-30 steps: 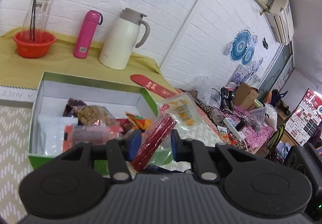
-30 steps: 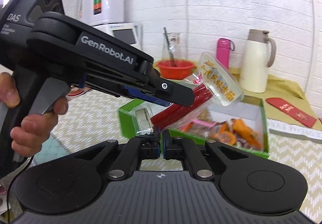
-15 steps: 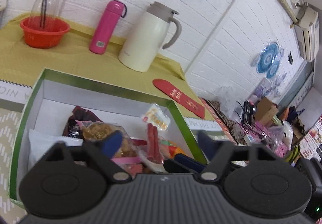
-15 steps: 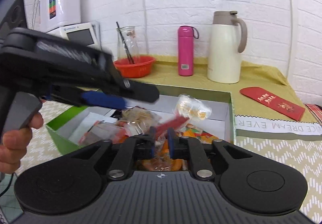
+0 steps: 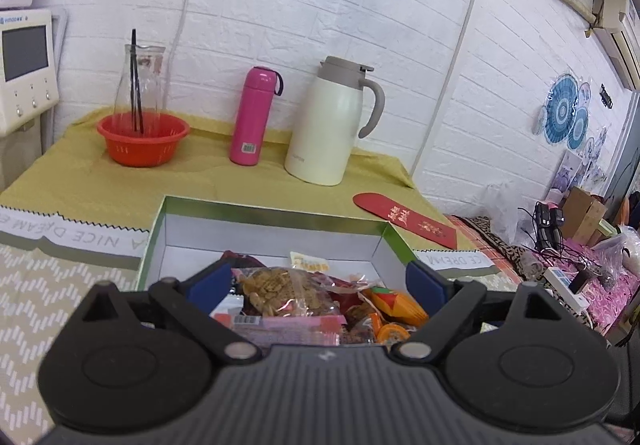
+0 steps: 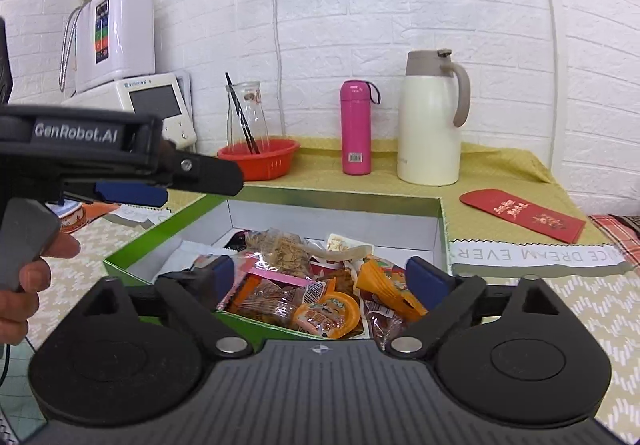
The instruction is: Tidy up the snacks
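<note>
Looking along the left gripper [image 5: 318, 281], jaws opening and spread wide with nothing pinched between them, blue pads hanging just above the snack packets [image 5: 296, 297] heaped in the green-rimmed cardboard box [image 5: 276, 211] on the tabletop. Judging the packets as light, soft and crinkly, the clear film likely slippery and the biscuit bag [image 5: 276, 287] on top fragile under a hard squeeze; taking hold at a flat sealed edge seeming safer than across the filled middle. Standing beyond on the mustard cloth: a matte cream thermal jug [image 5: 328, 125], a glossy pink flask [image 5: 252, 115], a ribbed orange plastic basket [image 5: 142, 139] and a flat red envelope [image 5: 404, 219]. Switching to the right wrist view, the right gripper [image 6: 318, 275] also opening, jaws far apart and empty, hovering over the near end of the same box [image 6: 442, 229], where an orange cone-shaped packet [image 6: 386, 287] and a round foil-lidded cup [image 6: 326, 313] are lying among wrappers. Crossing at left, the other gripper [image 6: 152, 189], held by a hand [image 6: 24, 281] on its grey trigger.
</note>
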`<state>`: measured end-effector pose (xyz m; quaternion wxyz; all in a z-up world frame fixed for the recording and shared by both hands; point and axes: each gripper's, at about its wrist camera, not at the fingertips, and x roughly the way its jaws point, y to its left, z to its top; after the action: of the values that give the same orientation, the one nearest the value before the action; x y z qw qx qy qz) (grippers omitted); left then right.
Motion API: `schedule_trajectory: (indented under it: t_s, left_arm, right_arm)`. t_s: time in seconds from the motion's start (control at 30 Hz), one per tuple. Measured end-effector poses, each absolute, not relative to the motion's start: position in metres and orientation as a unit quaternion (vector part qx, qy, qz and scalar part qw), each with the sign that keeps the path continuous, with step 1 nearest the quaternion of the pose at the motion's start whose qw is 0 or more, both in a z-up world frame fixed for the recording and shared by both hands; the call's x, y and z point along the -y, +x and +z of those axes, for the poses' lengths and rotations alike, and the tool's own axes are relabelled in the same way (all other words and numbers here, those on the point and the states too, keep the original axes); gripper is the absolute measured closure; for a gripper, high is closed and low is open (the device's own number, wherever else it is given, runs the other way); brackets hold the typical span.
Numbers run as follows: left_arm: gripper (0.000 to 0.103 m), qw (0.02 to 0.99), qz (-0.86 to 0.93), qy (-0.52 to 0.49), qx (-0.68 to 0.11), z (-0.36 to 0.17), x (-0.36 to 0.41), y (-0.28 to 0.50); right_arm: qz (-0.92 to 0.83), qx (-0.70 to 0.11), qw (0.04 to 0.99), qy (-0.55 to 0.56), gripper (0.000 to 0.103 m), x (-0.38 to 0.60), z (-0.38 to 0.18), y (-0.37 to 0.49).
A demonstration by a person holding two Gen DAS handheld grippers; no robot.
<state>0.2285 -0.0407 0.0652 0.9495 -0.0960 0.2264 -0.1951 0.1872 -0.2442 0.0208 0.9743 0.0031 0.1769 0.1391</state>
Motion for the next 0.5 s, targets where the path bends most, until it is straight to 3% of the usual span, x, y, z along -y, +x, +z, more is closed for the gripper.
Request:
schedule_trajectory:
  t_s: [0.2, 0.5]
  left_arm:
    - [0.015, 0.966, -0.129, -0.034, -0.221, 0.078, 0.036, 0.171]
    - [0.015, 0.977, -0.061, -0.041, -0.202, 0.069, 0.010, 0.073]
  right_arm:
    - [0.107, -0.199, 0.974, -0.001, 0.000, 0.250, 0.048, 0.144]
    - [0.108, -0.248, 0.962, -0.020, 0.000, 0.244, 0.069, 0.055]
